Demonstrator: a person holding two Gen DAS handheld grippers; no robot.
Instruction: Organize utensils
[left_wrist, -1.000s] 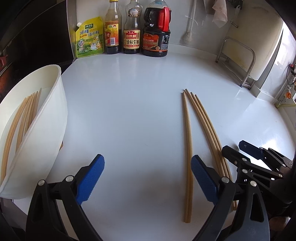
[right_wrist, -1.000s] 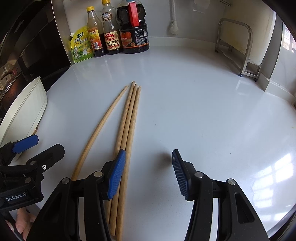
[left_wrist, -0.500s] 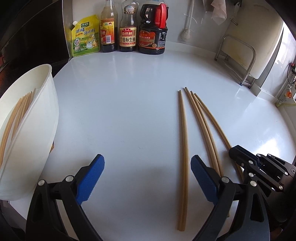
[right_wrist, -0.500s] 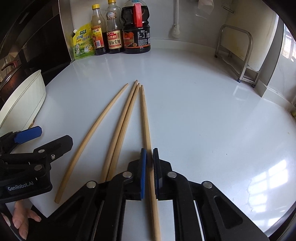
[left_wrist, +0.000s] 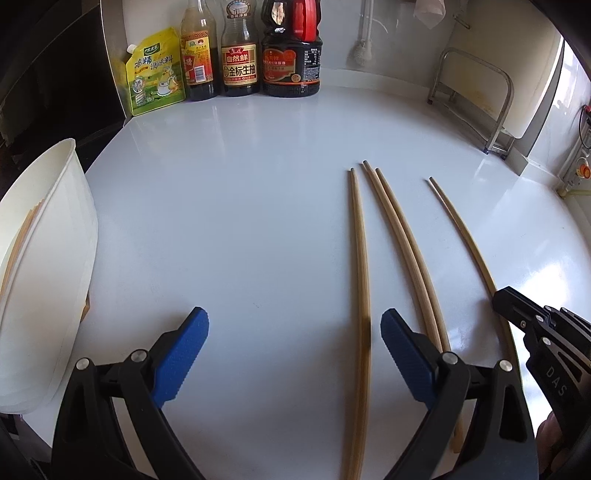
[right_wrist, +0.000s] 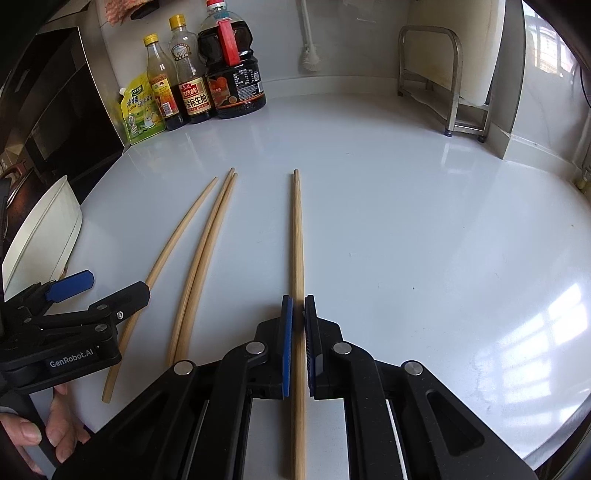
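Right now the right gripper is clamped on a single chopstick, blue pads pressed against both sides of the shaft, which runs straight ahead between the fingers and out past the tips. Whether the far end touches the white counter I can't tell. Left gripper hangs over the counter with its fingers spread wide, nothing between the pads. Three loose chopsticks lie flat to the left of the held one: a touching pair nearest it and a lone chopstick further left, whose near end passes under the left gripper's finger in the right wrist view. White bin sits at the counter's left edge with more chopsticks inside. Sauce bottles and a yellow pouch stand at the back wall, well apart from everything else.
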